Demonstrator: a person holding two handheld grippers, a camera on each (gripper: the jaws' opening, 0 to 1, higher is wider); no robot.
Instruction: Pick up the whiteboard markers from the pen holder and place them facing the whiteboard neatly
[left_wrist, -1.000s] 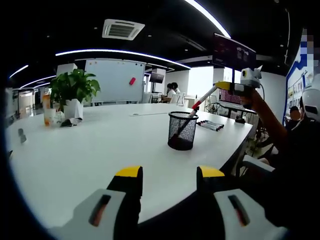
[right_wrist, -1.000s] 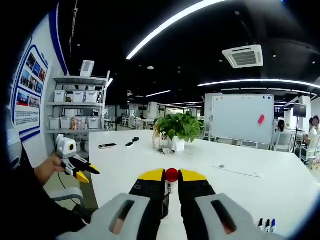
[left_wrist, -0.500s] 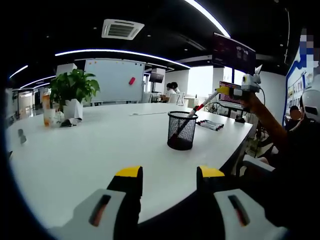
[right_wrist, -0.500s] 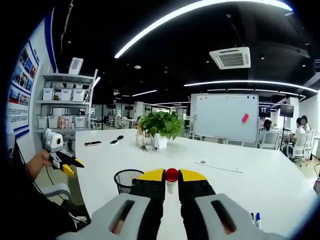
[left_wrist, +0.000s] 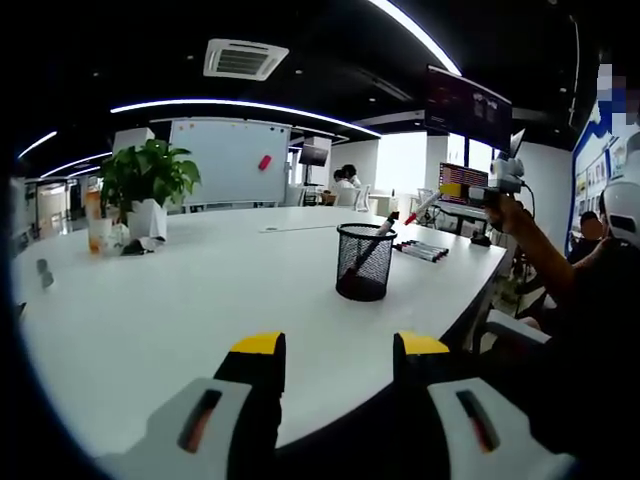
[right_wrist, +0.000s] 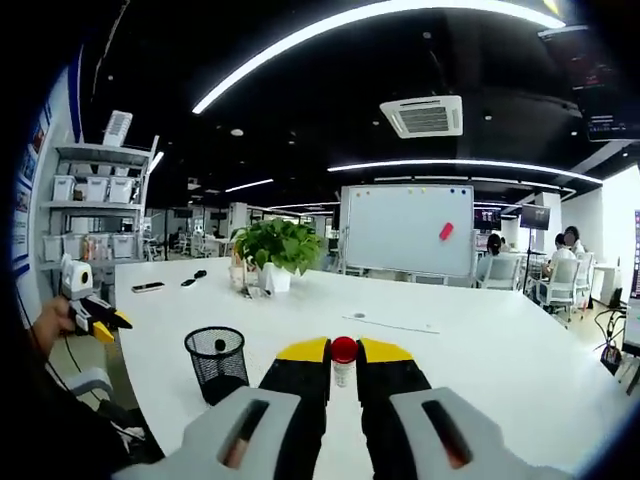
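Your right gripper (right_wrist: 343, 372) has carried the red-capped whiteboard marker (right_wrist: 343, 352), clamped between its jaws, clear of the black mesh pen holder (left_wrist: 363, 262). Lay it parallel beside the marker row (left_wrist: 420, 250) beyond the holder (caps toward the whiteboard (right_wrist: 408, 229)). Left gripper (left_wrist: 338, 362) idles, jaws apart.

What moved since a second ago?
The right gripper, shut on the red-capped marker, carried it up and away from the pen holder, toward the markers already laid down. The left gripper stayed open, and one marker stayed in the holder.

Both low views toward shared whiteboard (left_wrist: 230, 160)
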